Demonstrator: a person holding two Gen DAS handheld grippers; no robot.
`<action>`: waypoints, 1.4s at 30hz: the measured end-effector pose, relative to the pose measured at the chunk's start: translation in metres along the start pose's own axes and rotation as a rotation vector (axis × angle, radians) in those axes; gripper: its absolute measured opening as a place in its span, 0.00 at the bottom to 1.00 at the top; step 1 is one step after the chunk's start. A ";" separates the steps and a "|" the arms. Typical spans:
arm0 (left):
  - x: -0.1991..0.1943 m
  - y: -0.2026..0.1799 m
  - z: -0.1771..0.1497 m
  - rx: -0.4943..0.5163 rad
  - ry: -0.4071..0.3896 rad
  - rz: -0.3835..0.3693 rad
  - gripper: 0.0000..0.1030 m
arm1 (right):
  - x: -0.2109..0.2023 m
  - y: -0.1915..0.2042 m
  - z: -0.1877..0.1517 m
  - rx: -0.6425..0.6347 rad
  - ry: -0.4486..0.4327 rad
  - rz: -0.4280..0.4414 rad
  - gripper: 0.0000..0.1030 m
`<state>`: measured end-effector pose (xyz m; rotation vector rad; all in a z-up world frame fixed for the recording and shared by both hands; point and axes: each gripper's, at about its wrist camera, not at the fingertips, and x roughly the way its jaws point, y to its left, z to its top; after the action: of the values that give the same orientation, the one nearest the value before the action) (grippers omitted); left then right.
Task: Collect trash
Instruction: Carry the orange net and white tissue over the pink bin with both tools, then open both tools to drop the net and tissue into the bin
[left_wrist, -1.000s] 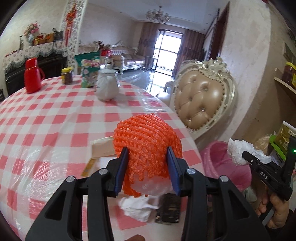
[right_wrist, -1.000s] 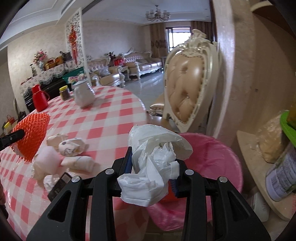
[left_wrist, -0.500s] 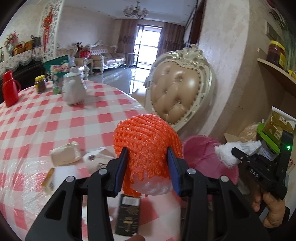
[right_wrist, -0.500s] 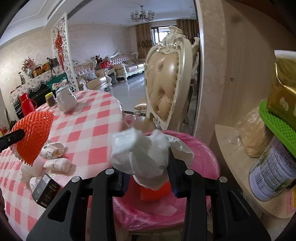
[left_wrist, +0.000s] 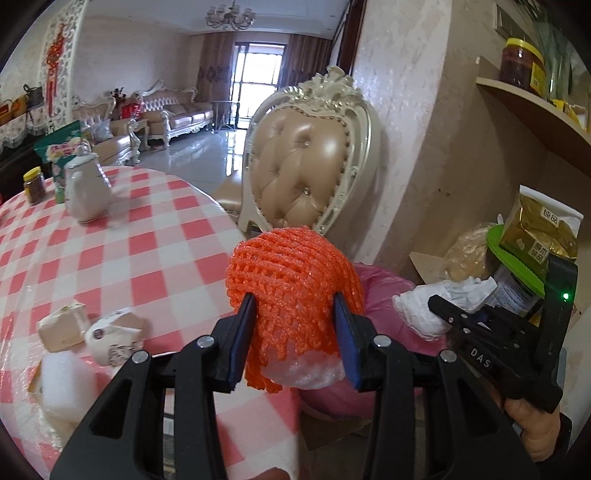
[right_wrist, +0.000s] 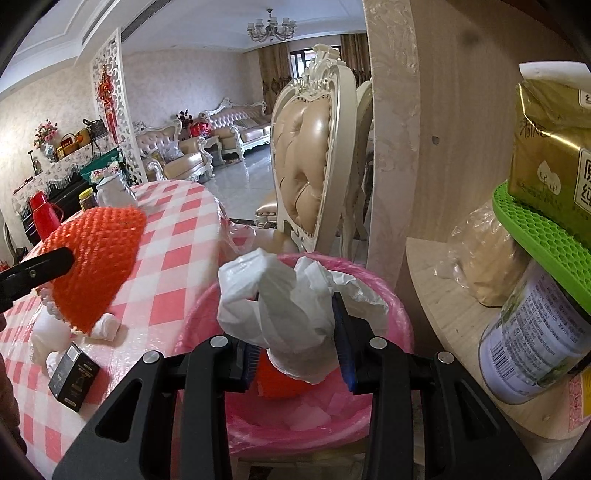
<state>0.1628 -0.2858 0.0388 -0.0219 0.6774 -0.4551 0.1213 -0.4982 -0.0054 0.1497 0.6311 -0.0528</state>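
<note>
1. Cream tufted chair beside checked tabletop.
2. White teapot, brown jar at tabletop's far side.
3. Red thermos.
4. Shelf: tin can, gold packet.

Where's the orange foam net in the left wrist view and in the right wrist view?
Left wrist: the orange foam net sits at centre, clamped between the left gripper's fingers.
Right wrist: the net is at the left edge, above the checked table.
Shared landmark: the pink bin, beside the table's edge in both.
</note>
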 end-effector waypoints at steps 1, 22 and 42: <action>0.003 -0.002 0.001 0.001 0.002 -0.004 0.40 | 0.000 0.000 0.000 0.001 0.000 -0.001 0.34; 0.047 -0.036 0.005 0.024 0.054 -0.108 0.73 | 0.002 -0.013 -0.003 0.019 -0.004 -0.016 0.58; 0.022 -0.013 -0.003 -0.017 0.034 -0.072 0.73 | -0.009 -0.007 -0.007 0.013 -0.014 -0.008 0.74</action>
<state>0.1711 -0.3061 0.0252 -0.0548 0.7160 -0.5194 0.1095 -0.5040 -0.0066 0.1590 0.6178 -0.0656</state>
